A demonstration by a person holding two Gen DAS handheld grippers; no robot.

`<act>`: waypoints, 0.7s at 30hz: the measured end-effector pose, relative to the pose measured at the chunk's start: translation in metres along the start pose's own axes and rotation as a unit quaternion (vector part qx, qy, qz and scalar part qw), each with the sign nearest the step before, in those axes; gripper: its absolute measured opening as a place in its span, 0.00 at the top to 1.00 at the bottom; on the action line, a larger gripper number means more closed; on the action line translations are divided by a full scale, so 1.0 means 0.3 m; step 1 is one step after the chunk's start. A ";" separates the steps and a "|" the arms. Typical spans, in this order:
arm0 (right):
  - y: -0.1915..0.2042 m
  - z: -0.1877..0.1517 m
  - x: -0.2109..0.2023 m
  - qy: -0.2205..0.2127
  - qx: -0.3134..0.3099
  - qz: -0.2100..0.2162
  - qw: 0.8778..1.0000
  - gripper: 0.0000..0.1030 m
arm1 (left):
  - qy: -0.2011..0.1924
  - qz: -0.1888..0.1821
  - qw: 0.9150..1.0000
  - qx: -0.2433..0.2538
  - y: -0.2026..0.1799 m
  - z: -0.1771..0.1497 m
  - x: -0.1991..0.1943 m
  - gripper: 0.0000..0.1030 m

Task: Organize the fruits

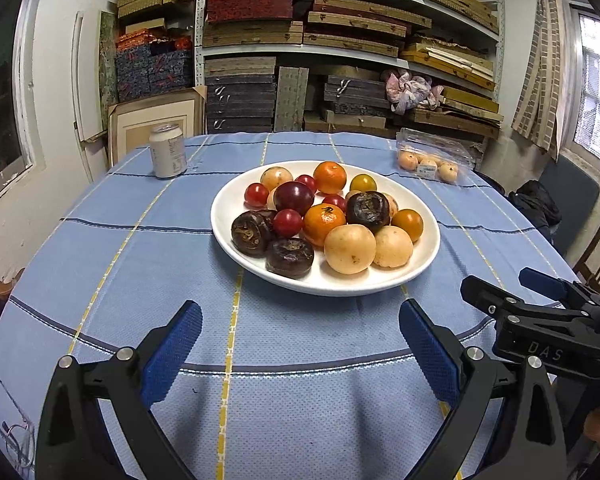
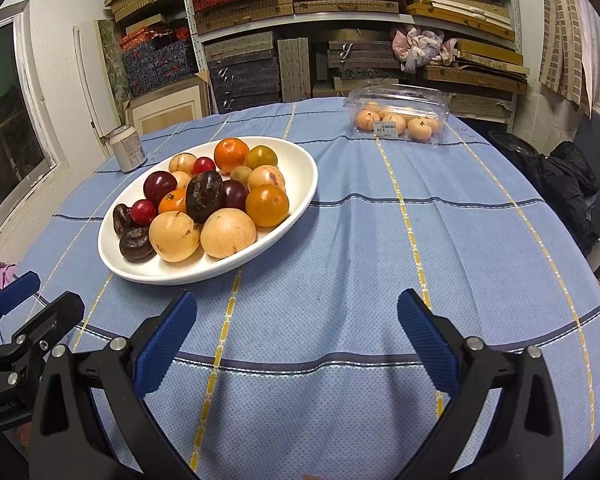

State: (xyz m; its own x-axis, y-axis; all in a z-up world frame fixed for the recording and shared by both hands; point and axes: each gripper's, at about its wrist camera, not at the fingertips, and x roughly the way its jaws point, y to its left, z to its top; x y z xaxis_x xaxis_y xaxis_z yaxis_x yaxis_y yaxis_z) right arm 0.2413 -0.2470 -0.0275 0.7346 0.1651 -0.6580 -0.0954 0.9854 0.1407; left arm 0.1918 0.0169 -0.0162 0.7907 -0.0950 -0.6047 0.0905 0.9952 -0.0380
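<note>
A white plate (image 1: 228, 236) (image 2: 300, 184) sits mid-table, piled with mixed fruit: pale yellow round fruits (image 1: 350, 249) (image 2: 175, 236), orange tangerines (image 1: 324, 224) (image 2: 231, 155), red cherry tomatoes (image 1: 287, 222) (image 2: 143, 212), dark purple plums (image 1: 294, 197) (image 2: 160, 185) and dark brown wrinkled fruits (image 1: 290, 258) (image 2: 203, 196). My left gripper (image 1: 300, 320) is open and empty, just short of the plate's near rim. My right gripper (image 2: 298, 312) is open and empty over bare cloth, right of the plate. Each gripper shows at the edge of the other's view.
A clear plastic clamshell (image 1: 432, 154) (image 2: 398, 114) with several pale fruits lies at the far right of the table. A drink can (image 1: 168, 151) (image 2: 127, 154) stands far left. The blue checked tablecloth (image 1: 140, 264) (image 2: 420, 240) covers the round table. Shelves of boxes stand behind.
</note>
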 end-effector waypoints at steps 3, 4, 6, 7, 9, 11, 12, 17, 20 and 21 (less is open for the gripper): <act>0.000 0.000 0.000 0.001 0.000 0.000 1.000 0.04 | 0.001 0.000 1.000 -0.002 0.001 0.000 0.001 0.03; -0.001 0.000 0.001 0.001 0.000 0.000 1.000 0.04 | 0.002 -0.001 1.000 -0.003 0.002 0.000 0.002 0.03; -0.005 -0.006 0.003 0.001 0.000 0.000 1.000 0.04 | 0.003 -0.003 1.000 -0.006 0.004 0.001 0.002 0.03; -0.006 -0.007 0.002 0.002 0.000 -0.001 1.000 0.04 | 0.003 -0.003 1.000 -0.007 0.006 0.000 0.003 0.03; -0.005 -0.005 0.003 0.002 0.000 0.000 1.000 0.04 | 0.004 -0.002 1.000 -0.010 0.009 0.001 0.003 0.03; -0.007 -0.009 0.004 0.003 0.000 -0.001 1.000 0.04 | 0.004 -0.002 1.000 -0.011 0.012 0.001 0.003 0.03; -0.007 -0.009 0.006 0.003 0.000 -0.001 1.000 0.04 | 0.004 -0.002 1.000 -0.011 0.012 0.001 0.003 0.03; -0.008 -0.009 0.005 0.004 0.000 -0.001 1.000 0.04 | 0.003 -0.002 1.000 -0.011 0.012 0.001 0.003 0.03; -0.007 -0.007 0.006 0.004 0.000 -0.001 1.000 0.04 | 0.003 -0.001 1.000 -0.011 0.014 0.002 0.002 0.03; -0.009 -0.010 0.005 0.005 0.000 -0.001 1.000 0.04 | 0.002 -0.001 1.000 -0.010 0.014 0.002 0.002 0.03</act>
State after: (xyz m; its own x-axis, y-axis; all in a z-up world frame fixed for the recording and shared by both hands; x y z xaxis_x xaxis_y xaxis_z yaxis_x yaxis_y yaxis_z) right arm 0.2408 -0.2492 -0.0311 0.7284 0.1626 -0.6656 -0.0934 0.9859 0.1387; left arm 0.1930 0.0209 -0.0163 0.7876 -0.0967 -0.6086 0.0792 0.9953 -0.0555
